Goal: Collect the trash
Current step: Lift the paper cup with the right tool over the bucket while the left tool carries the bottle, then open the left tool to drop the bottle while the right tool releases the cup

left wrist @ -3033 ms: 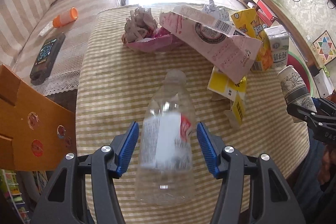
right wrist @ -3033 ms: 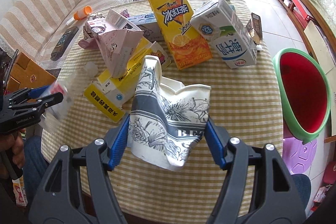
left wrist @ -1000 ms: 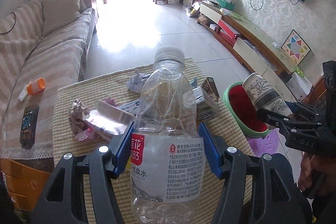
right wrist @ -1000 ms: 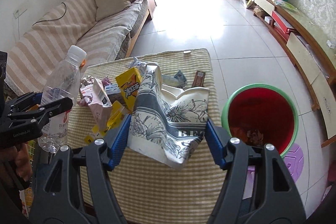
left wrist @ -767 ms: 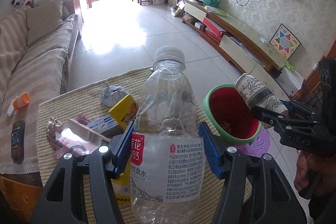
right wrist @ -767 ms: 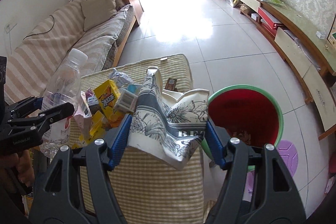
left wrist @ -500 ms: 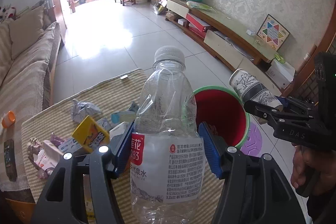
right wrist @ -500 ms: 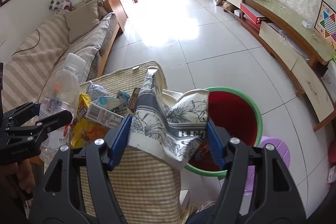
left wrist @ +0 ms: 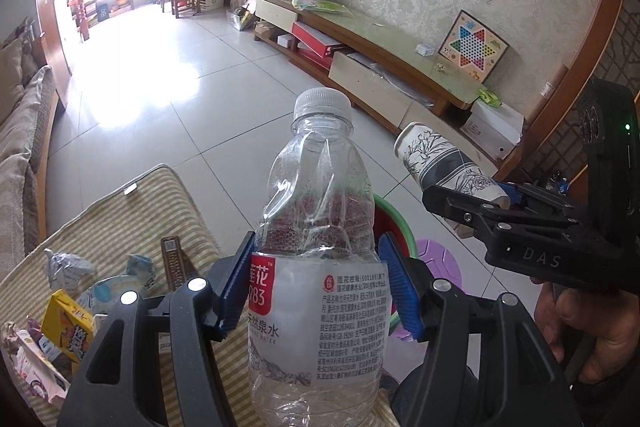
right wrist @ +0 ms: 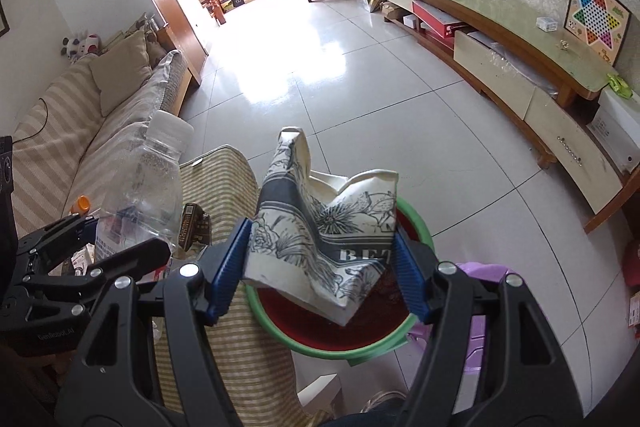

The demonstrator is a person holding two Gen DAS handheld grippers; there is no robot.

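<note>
My left gripper (left wrist: 318, 285) is shut on a clear plastic water bottle (left wrist: 320, 267) with a white cap, held upright. The bottle (right wrist: 140, 195) and the left gripper (right wrist: 96, 247) also show at the left of the right wrist view. My right gripper (right wrist: 322, 271) is shut on a crushed paper cup (right wrist: 324, 227) printed with dark flowers, held just above a green bin with a red inside (right wrist: 332, 341). In the left wrist view the cup (left wrist: 444, 163) and right gripper (left wrist: 500, 205) are at the right, and the bin (left wrist: 394, 227) is mostly hidden behind the bottle.
The table with a striped cloth (left wrist: 120, 211) carries cartons, crumpled paper and wrappers (left wrist: 68, 311) at its left. A purple stool (right wrist: 484, 277) stands by the bin. A striped sofa (right wrist: 80, 123) lies left, a long low TV cabinet (right wrist: 500, 39) right, tiled floor between.
Both grippers have swung right, away from the table's middle, still holding bottle and cup. The bin has come under the cup and behind the bottle; the table litter has slid to the left edge.
</note>
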